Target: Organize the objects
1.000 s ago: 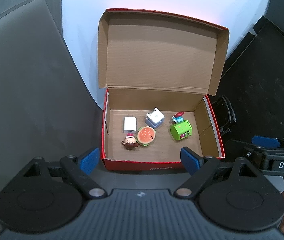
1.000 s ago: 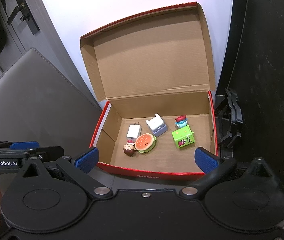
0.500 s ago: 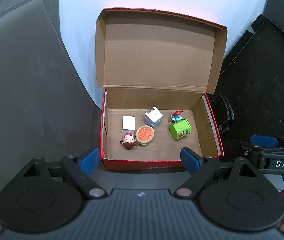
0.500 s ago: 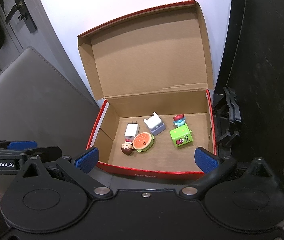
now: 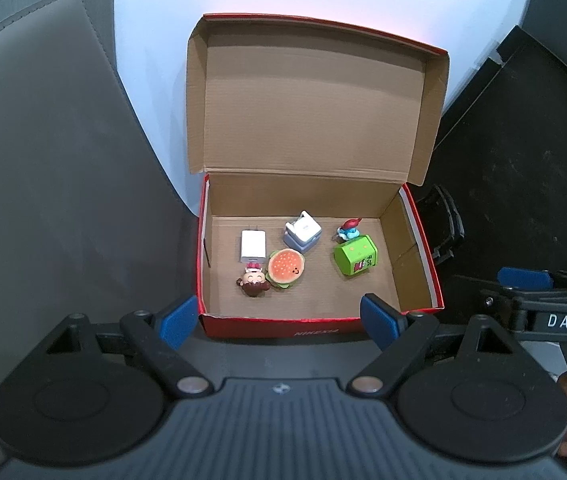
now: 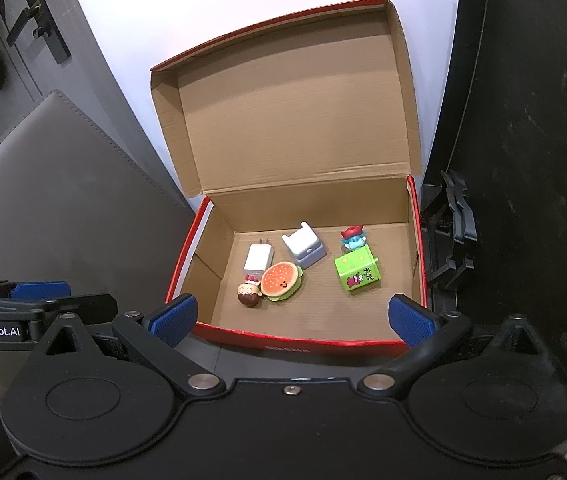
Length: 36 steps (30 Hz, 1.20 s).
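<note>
An open red cardboard box (image 5: 319,327) (image 6: 303,343) holds several small things: a white charger (image 5: 252,246) (image 6: 258,259), a grey-white charger (image 5: 302,234) (image 6: 304,249), a burger toy (image 5: 286,267) (image 6: 282,280), a small doll head (image 5: 253,280) (image 6: 249,294), a green block (image 5: 355,260) (image 6: 358,272) and a blue figure with a red hat (image 5: 348,230) (image 6: 353,238). My left gripper (image 5: 279,322) and my right gripper (image 6: 297,318) are both open and empty, held above the box's front edge.
The box lid (image 5: 315,112) stands upright against a white wall. A grey padded surface (image 5: 43,160) lies to the left, a black panel (image 5: 523,160) to the right. A black clip-like object (image 6: 453,232) sits right of the box. Each gripper shows in the other's view.
Both grippers have drawn back and up slightly from the box. The things in the box have not moved.
</note>
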Each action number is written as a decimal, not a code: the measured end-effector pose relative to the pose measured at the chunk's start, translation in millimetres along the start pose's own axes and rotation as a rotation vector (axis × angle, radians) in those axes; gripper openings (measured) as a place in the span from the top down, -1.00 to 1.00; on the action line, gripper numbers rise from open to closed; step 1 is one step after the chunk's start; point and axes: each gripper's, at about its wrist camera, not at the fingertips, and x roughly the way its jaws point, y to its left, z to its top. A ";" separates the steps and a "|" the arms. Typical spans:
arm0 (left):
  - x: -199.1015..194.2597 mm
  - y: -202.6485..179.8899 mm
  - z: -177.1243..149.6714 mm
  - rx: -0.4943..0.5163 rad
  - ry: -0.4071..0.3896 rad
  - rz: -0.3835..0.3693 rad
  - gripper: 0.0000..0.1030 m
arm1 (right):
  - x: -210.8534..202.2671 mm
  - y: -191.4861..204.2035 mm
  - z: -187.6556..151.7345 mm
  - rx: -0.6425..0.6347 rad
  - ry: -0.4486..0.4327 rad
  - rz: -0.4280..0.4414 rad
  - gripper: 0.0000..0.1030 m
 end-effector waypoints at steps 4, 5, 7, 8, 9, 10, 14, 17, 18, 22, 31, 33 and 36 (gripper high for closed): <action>0.3 0.7 0.3 -0.001 -0.001 -0.003 -0.69 | -0.1 0.0 0.3 0.003 0.001 -0.002 -1.00; 0.5 0.9 0.3 -0.001 -0.001 -0.004 -0.69 | -0.3 -0.2 0.1 0.003 0.001 -0.003 -1.00; 1.0 1.0 0.2 0.000 0.001 -0.006 -0.69 | -0.4 -0.4 0.1 0.002 0.001 -0.004 -1.00; 1.4 1.4 0.7 0.002 0.002 -0.007 -0.69 | -0.5 -0.3 0.1 0.003 0.001 -0.004 -1.00; 1.3 1.2 0.9 0.003 0.003 -0.007 -0.69 | -0.8 -0.6 0.2 0.004 0.001 -0.004 -1.00; 1.4 1.4 1.1 0.004 0.003 -0.007 -0.69 | -1.2 -0.9 0.3 0.004 0.000 -0.002 -1.00; 1.5 1.8 1.0 0.004 0.003 -0.006 -0.69 | -1.7 -1.0 0.4 0.005 -0.001 -0.004 -1.00; 1.7 2.0 0.5 0.003 0.005 -0.006 -0.69 | -2.1 -0.9 0.3 0.003 -0.003 -0.003 -1.00; 1.9 1.7 0.3 0.004 0.006 -0.006 -0.69 | -2.3 -0.7 0.2 0.003 -0.003 -0.002 -1.00; 2.3 1.4 0.1 0.004 0.007 -0.006 -0.69 | -2.0 -0.4 -0.3 0.004 -0.003 -0.003 -1.00; 3.5 0.7 -1.1 0.003 0.005 -0.006 -0.69 | -1.7 -1.0 0.0 0.004 0.001 -0.004 -1.00; 3.7 0.6 -1.3 0.003 0.005 -0.006 -0.69 | -1.3 -1.0 0.2 0.006 0.001 -0.005 -1.00; 4.4 0.1 -1.7 0.001 0.008 -0.009 -0.69 | -1.2 -0.6 0.5 0.005 0.002 -0.005 -1.00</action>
